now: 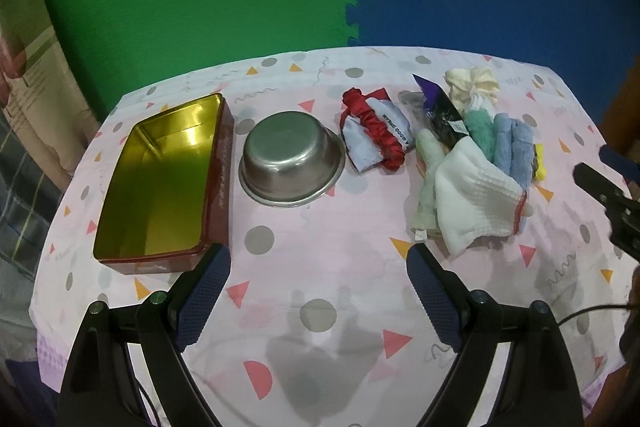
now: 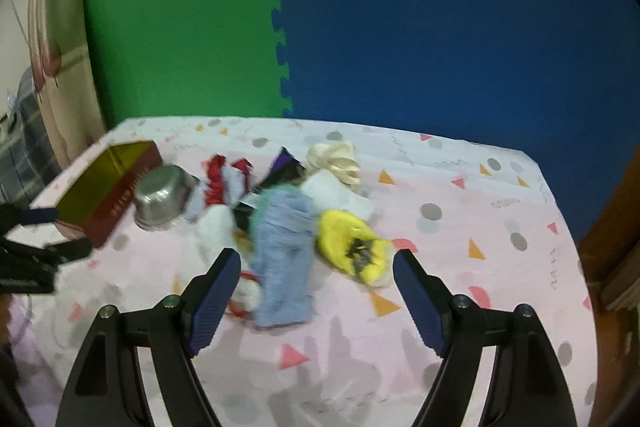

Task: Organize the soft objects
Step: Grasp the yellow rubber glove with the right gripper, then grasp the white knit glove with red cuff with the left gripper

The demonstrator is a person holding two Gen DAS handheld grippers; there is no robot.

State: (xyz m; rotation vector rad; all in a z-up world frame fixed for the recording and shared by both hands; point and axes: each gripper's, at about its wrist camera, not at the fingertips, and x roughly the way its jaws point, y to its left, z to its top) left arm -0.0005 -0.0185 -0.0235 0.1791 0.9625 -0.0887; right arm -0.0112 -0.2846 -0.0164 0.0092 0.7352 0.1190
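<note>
Both my grippers, left gripper (image 1: 318, 297) and right gripper (image 2: 316, 297), spread wide, holding nothing | blue towel (image 2: 282, 259) lies ahead of right, in pile | soft, light, floppy; pinch a thick fold mid-length.

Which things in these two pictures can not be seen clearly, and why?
- Right wrist view: motion blur smears the cloth pile; the dark mark on the yellow item is unreadable.
- Left wrist view: white cloth hides whatever lies beneath.
- Left wrist view: the right claw is cut off by the edge.
</note>
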